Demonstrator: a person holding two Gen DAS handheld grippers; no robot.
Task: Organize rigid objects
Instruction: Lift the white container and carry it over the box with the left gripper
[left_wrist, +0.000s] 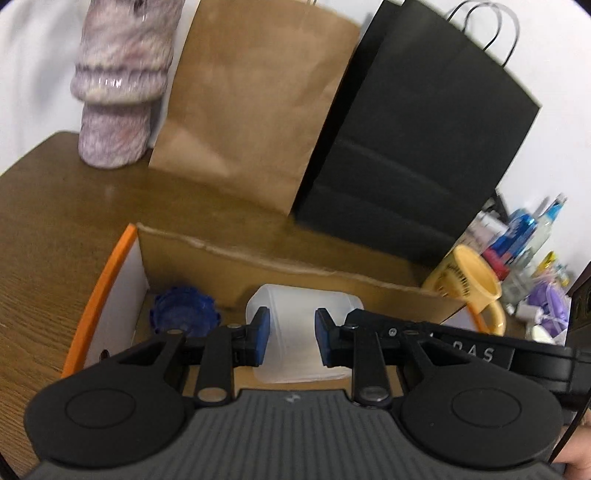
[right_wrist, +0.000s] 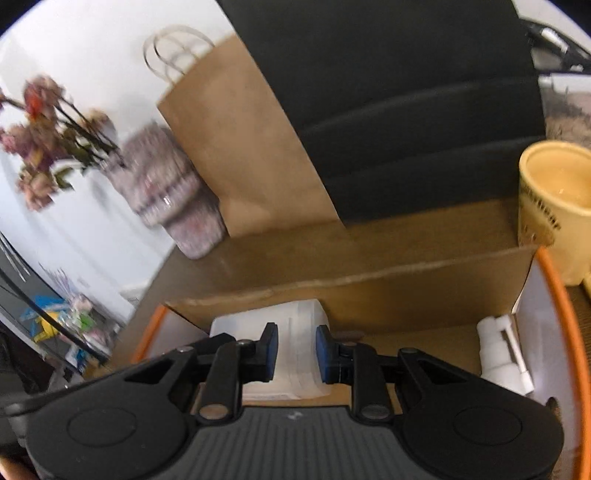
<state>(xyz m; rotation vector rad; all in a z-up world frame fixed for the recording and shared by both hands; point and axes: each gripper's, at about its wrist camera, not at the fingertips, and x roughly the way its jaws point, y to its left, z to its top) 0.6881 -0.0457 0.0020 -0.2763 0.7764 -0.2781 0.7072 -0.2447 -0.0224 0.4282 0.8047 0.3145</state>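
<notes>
An open cardboard box with an orange rim sits on the wooden table. Inside lie a translucent white plastic container, a blue ribbed lid at the left, and a white plastic tube piece at the right. My left gripper is open and empty, above the white container. My right gripper is open and empty, also over the white container; its black body shows in the left wrist view. A yellow mug stands just outside the box, also in the left wrist view.
A brown paper bag and a black paper bag stand behind the box. A mottled purple vase stands at the back left, holding dried flowers. Cluttered bottles and packets lie beyond the table's right side.
</notes>
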